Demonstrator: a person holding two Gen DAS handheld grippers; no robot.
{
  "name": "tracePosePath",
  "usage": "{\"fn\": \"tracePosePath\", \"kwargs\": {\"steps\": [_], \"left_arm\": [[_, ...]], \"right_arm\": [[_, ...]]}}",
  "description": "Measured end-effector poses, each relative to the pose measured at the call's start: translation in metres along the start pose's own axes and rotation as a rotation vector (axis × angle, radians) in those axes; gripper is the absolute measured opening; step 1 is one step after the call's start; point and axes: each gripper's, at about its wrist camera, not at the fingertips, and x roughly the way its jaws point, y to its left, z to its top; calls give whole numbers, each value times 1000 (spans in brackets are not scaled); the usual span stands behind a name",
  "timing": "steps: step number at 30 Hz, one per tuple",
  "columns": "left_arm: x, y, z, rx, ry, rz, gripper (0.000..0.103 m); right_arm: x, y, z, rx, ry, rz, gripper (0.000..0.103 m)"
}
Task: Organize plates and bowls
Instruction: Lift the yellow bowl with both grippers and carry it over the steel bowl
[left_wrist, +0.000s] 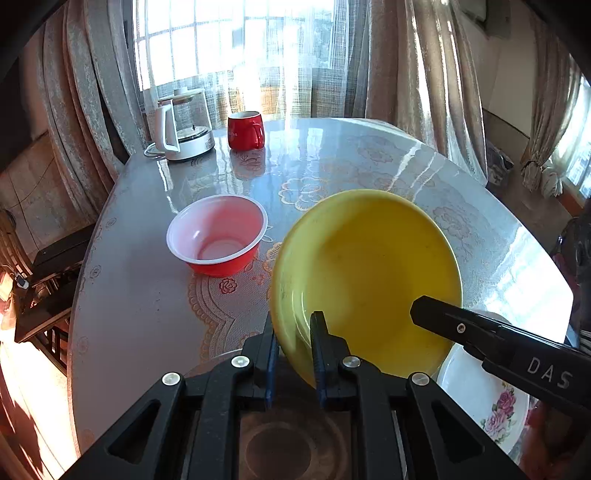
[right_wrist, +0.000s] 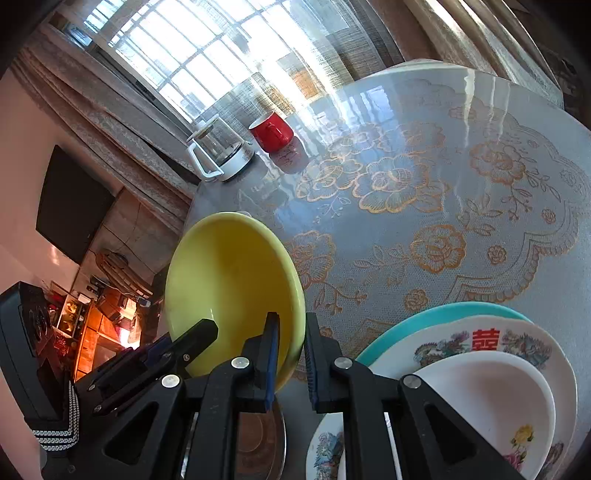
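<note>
A yellow bowl (left_wrist: 369, 273) is held tilted above the table. My left gripper (left_wrist: 293, 354) is shut on its near left rim. My right gripper (right_wrist: 290, 358) is shut on the bowl's (right_wrist: 229, 288) right rim; one of its fingers (left_wrist: 480, 332) shows in the left wrist view over the bowl. A red bowl with a white inside (left_wrist: 218, 236) stands upright on the table to the left. A stack of plates (right_wrist: 480, 369), turquoise, patterned and white, lies at the near right; a floral white plate (left_wrist: 487, 398) shows under the right gripper.
A red mug (left_wrist: 245, 129) and a glass kettle (left_wrist: 184, 125) stand at the table's (left_wrist: 147, 295) far left edge by the curtained window. A round metal lid or dish (right_wrist: 258, 435) lies beneath the grippers. The table has a glossy floral cover.
</note>
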Motion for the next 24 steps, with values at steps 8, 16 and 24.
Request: {"fn": "tracePosePath", "kwargs": {"steps": [8,16,24], "left_arm": [[-15,14,-22,-27,-8,-3,16],[-23,27,-45,-44,0,11,16],[-21,44,-68,-75,33,16,16]], "right_arm": [[-8,9,-27,7,0,24,13],[-6,19,-49,4,22,48,14],[3,27,-68,-3,68,64,14]]}}
